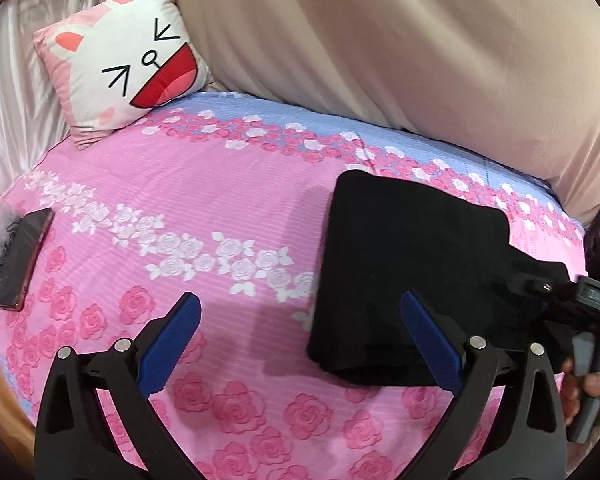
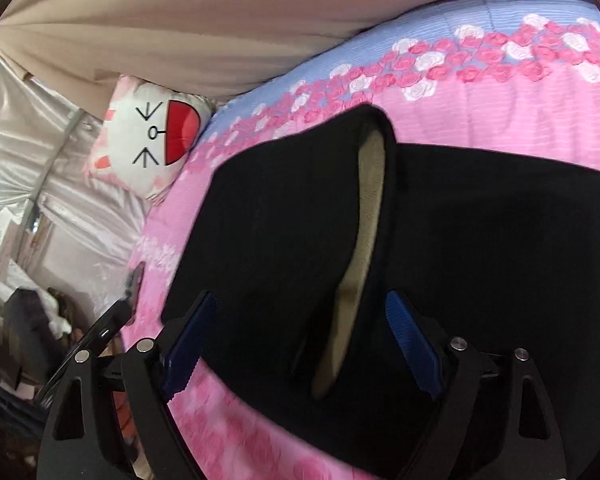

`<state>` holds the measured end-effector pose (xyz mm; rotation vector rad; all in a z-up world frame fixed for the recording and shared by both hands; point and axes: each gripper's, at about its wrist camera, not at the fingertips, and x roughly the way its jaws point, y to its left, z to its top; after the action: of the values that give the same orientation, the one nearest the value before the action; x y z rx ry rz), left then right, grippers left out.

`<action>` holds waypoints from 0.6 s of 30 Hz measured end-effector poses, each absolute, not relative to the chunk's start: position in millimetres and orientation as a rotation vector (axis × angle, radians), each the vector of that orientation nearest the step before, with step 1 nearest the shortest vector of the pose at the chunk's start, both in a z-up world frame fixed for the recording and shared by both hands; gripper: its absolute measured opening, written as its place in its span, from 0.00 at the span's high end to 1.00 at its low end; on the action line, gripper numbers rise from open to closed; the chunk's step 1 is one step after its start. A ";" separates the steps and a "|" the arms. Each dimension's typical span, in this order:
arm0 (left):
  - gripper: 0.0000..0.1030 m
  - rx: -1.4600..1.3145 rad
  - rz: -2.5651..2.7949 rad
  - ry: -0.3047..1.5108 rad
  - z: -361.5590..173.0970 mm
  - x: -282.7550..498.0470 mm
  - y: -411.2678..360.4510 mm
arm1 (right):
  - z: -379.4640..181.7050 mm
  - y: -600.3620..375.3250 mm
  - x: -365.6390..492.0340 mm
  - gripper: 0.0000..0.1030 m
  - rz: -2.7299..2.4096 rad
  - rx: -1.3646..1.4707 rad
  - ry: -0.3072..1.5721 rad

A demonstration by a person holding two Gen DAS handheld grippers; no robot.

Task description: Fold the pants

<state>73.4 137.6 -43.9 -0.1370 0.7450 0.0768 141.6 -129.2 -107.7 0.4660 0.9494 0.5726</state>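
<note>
While the black fabric pants (image 1: 412,280) lie folded compactly at right on the pink rose-print bed (image 1: 220,208), both tongs, left (image 1: 300,344) and right (image 2: 300,344), gape released; folding looks nearly finished.

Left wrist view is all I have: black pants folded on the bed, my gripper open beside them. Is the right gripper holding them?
Observer: No. The right gripper is open over the pants, with cloth between its fingers but not pinched.
Operator: Are the pants closed flat?
Observer: Not quite. A beige lining shows in a gap where the top layer gapes.
Operator: Anything beyond the bed's left side?
Observer: Yes, dark clutter below the shiny curtain.
</note>
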 end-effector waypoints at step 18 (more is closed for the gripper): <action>0.05 -0.158 -0.010 0.813 -59.0 103.5 102.4 | -119.1 -282.1 71.4 0.78 0.280 0.568 0.847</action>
<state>103.5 102.4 -59.0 -0.1579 0.8130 -0.0095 71.4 -282.1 -119.1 0.5676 0.8465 0.2802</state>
